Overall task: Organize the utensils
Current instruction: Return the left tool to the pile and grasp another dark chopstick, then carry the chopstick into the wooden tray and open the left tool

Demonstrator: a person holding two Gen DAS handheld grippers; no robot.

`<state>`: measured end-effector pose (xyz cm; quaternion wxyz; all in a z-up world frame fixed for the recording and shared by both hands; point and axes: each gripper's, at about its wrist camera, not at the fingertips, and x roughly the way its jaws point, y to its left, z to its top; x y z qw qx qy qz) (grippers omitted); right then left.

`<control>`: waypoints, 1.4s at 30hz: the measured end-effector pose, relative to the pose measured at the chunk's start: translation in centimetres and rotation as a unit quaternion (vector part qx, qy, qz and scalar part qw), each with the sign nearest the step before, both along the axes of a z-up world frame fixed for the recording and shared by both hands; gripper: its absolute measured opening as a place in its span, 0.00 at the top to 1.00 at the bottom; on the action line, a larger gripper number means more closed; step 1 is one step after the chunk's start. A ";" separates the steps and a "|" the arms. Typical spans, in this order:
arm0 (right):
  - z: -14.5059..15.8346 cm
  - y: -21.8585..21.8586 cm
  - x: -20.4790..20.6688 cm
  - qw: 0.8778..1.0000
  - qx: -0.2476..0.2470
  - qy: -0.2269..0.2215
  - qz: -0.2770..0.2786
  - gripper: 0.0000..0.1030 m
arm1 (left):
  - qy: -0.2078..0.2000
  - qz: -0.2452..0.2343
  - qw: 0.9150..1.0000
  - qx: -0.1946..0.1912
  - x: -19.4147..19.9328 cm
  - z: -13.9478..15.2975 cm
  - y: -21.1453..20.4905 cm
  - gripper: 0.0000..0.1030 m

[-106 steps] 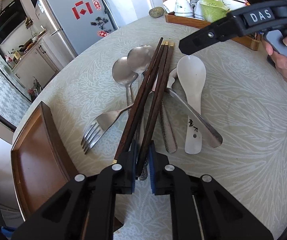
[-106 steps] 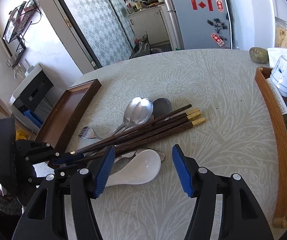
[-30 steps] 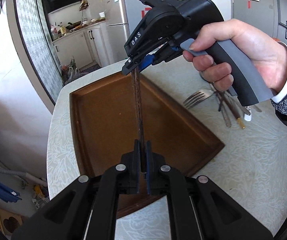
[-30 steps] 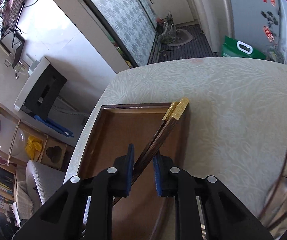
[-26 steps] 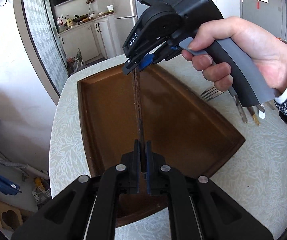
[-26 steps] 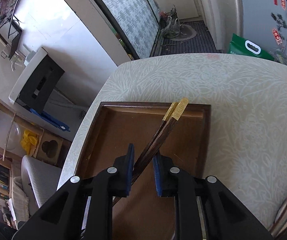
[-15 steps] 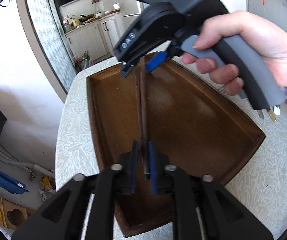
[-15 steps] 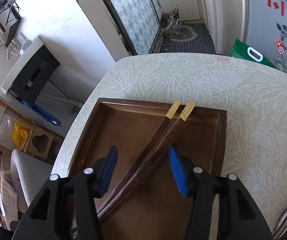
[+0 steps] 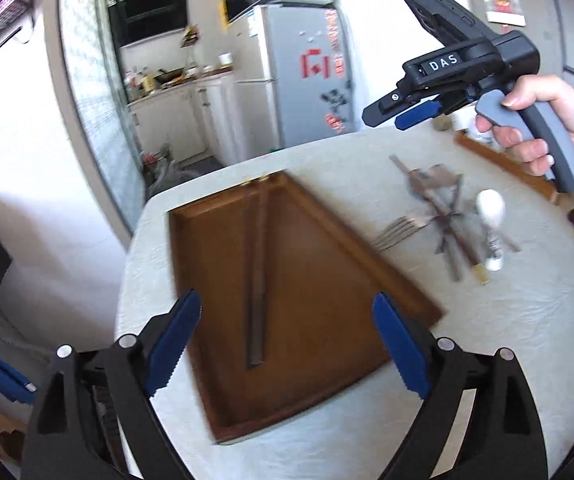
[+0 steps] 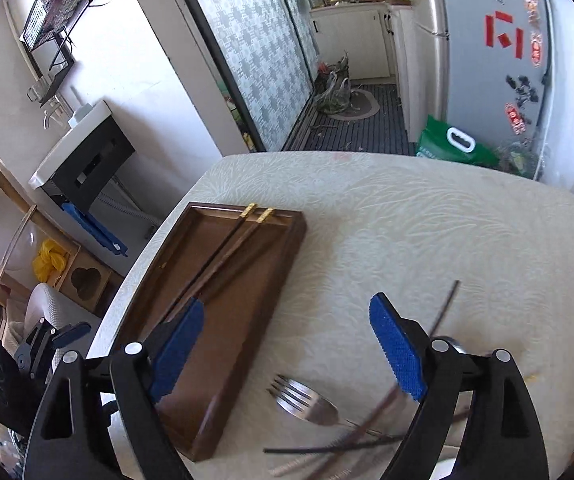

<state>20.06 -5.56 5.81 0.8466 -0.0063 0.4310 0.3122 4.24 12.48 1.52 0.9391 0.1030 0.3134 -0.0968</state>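
Note:
A pair of dark wooden chopsticks [image 9: 257, 276] with gold tips lies lengthwise in the brown wooden tray [image 9: 327, 264]; it also shows in the right wrist view [image 10: 227, 256], in the tray [image 10: 255, 312]. My left gripper [image 9: 287, 344] is open and empty above the tray's near end. My right gripper [image 10: 287, 352] is open and empty; it also shows in the left wrist view [image 9: 403, 114], raised above the table. A fork [image 9: 397, 230], spoons, more chopsticks [image 9: 451, 236] and a white ceramic spoon [image 9: 491, 216] lie in a pile to the right of the tray. The fork [image 10: 307, 400] lies below my right gripper.
The round table has a pale patterned cloth [image 10: 407, 220]. A second wooden tray's edge [image 9: 503, 164] lies at the far right. A fridge [image 9: 307, 68] and kitchen cabinets stand beyond the table. The table edge runs just left of the brown tray.
Both grippers let go of the chopsticks, which now lie in the tray. Both opened wide and pulled back; the right one has lifted toward the utensil pile.

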 end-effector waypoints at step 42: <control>-8.7 -14.3 1.1 0.970 0.160 0.139 -0.118 0.42 | 0.092 -0.145 0.985 -0.001 5.1 -2.5 -15.5 0.95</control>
